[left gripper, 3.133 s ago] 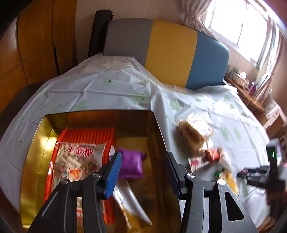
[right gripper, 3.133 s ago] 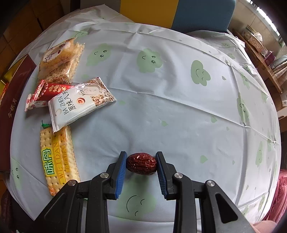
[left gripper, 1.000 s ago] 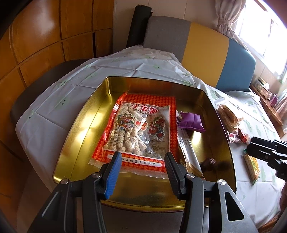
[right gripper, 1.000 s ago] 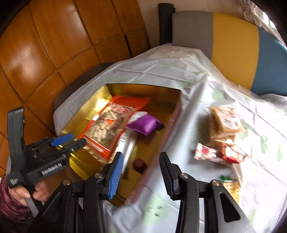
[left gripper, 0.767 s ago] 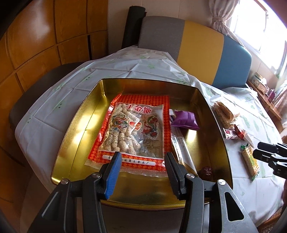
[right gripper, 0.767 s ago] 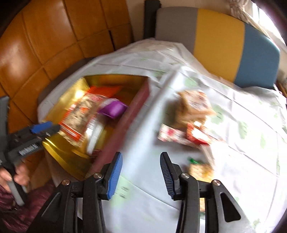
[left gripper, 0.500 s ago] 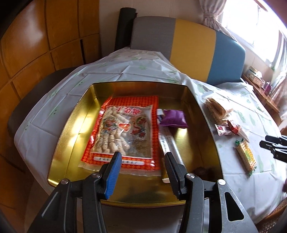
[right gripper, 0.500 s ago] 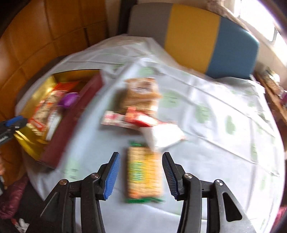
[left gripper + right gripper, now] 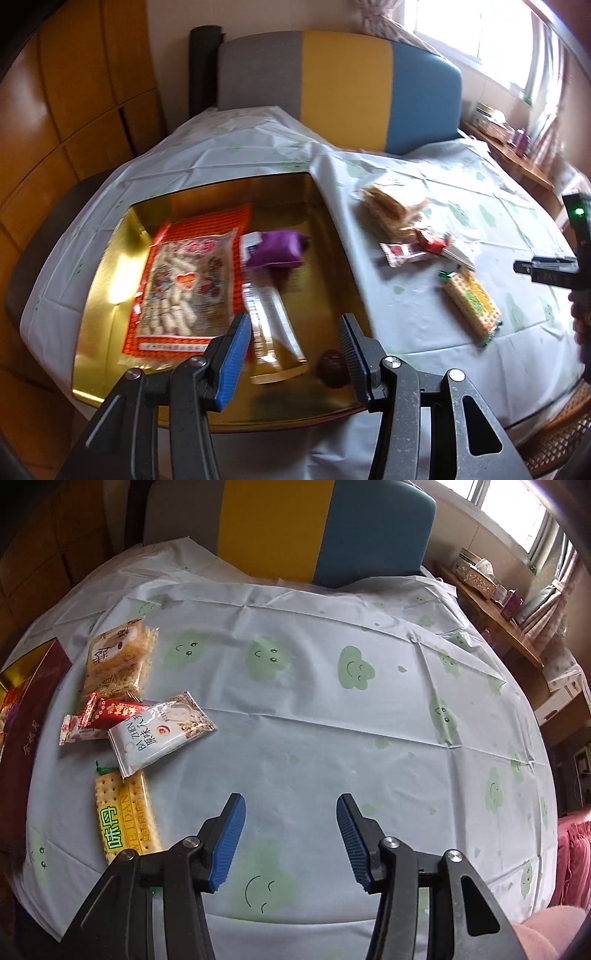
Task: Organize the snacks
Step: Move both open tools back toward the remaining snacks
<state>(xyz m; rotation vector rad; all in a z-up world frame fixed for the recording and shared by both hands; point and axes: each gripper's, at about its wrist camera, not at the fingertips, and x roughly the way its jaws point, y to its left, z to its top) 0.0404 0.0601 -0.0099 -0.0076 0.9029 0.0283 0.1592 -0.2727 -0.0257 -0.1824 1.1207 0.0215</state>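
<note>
Filling gold tin (image 9: 110, 236) partway; five packets (image 9: 159, 734) left at frame left; both jaws open, empty.

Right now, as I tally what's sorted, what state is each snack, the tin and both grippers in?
gold tin: open, partly filled
red date: in tin
purple packet: in tin
yellow cracker pack: on tablecloth
white packet: on tablecloth
left gripper: open, empty
right gripper: open, empty

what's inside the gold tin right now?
In the gold tin: an orange-bordered snack bag, a purple packet, a long clear packet and a dark date. The purple packet covers the clear packet's far end.
</note>
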